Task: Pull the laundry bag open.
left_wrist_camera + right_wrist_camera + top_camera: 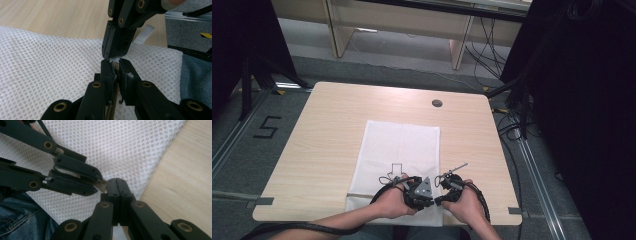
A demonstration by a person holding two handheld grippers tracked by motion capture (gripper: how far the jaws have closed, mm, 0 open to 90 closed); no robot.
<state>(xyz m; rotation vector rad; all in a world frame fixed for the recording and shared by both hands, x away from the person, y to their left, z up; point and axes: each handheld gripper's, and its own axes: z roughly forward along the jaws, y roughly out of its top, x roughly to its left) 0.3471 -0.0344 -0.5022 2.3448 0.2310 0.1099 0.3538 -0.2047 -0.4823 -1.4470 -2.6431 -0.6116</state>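
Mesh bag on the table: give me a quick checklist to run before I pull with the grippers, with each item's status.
1. Left gripper clamped on the near edge of the mesh bag: ok, a tan strip sits between its pads.
2. Right gripper jaws shut: ok.
3. Right gripper actually pinching something: cannot tell.
4. Bag lying flat on the table: ok.
5. Room between the two grippers' tips: not ok, they nearly touch.
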